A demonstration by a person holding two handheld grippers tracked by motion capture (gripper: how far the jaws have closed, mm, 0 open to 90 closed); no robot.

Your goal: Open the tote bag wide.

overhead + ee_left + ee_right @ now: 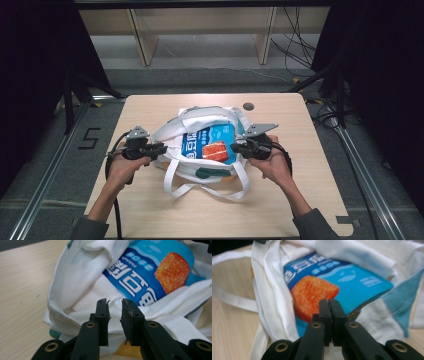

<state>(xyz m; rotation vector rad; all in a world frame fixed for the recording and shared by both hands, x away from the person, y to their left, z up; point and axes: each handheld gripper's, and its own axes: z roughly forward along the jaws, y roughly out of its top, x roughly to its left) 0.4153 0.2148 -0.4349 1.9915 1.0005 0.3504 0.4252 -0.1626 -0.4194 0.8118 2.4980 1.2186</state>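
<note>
Fingers over blue packet's lower edge

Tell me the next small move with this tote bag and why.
Probably draw the left gripper clear of the white tote bag: there is a gap between its jaws with nothing in it, and the blue packet already lies inside the bag.

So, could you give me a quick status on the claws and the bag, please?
Left claw open at tote bag edge. Right claw shut at the opposite edge. Blue packet inside. Nothing in the way.
</note>
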